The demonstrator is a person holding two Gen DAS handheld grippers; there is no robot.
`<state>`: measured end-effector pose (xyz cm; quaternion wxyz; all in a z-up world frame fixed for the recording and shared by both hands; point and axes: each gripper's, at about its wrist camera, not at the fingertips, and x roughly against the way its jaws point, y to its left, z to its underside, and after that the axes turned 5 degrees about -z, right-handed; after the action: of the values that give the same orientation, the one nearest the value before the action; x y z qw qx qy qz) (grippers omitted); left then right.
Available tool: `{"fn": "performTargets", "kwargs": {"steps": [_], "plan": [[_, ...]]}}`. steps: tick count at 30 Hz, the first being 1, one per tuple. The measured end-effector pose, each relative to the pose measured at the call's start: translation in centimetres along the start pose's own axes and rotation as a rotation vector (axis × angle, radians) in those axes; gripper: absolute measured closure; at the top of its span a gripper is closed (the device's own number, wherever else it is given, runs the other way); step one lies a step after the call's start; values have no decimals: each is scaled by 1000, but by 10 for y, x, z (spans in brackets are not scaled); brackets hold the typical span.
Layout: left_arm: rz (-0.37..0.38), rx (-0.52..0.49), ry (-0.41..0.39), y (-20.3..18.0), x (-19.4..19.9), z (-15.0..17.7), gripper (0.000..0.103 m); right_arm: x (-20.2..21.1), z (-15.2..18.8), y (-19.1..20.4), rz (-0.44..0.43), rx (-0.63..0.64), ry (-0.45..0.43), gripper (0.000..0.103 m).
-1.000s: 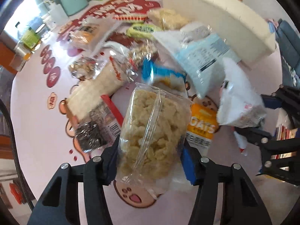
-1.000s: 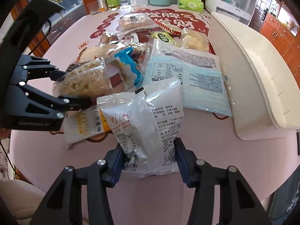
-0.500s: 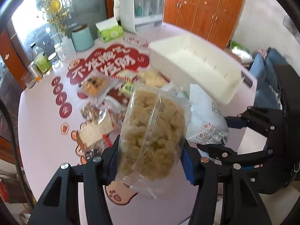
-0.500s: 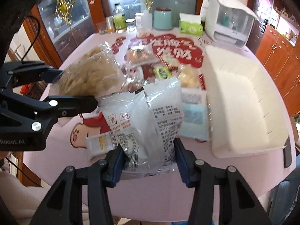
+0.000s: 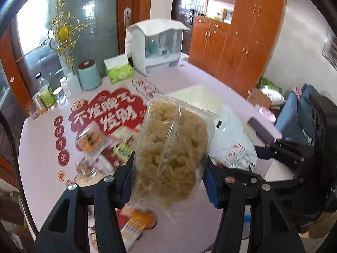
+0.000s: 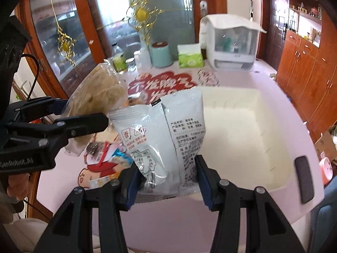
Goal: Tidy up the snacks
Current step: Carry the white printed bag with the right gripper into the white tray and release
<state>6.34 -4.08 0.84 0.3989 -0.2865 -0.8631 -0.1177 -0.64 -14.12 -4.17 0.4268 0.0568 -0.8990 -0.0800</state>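
Waiting on the table (image 6: 242, 88), the white bin (image 6: 231, 130) looks bare; right gripper (image 6: 166, 179) clamps a white bag (image 6: 168, 135) above its near edge; left gripper (image 5: 168, 181) grips a clear puff bag (image 5: 172, 154) aloft; other snacks (image 5: 92, 141) remain unsorted.

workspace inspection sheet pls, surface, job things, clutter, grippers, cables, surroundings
surface: pink table with a red sticker.
job's things: clear bag of puffed snacks and white snack bag both held up; white bin looks unfilled; loose packets on the table.
clutter: tissue box, teal canister, bottles.
grippers: left gripper and right gripper each clamp a bag.
cables: black cable at the left.
surroundings: wooden cabinets, glass door.
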Motion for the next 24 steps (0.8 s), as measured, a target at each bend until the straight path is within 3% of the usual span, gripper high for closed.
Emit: {"fn": "performTargets", "kwargs": {"steps": [10, 16, 24], "plan": [[-76, 94, -35, -76, -45, -61, 48, 27, -31, -105, 26, 19, -57, 53], [-164, 124, -60, -97, -63, -83, 47, 12, -39, -143, 41, -18, 9, 53], [-241, 135, -23, -104, -94, -98, 47, -13, -45, -163, 22, -27, 86, 53]]}}
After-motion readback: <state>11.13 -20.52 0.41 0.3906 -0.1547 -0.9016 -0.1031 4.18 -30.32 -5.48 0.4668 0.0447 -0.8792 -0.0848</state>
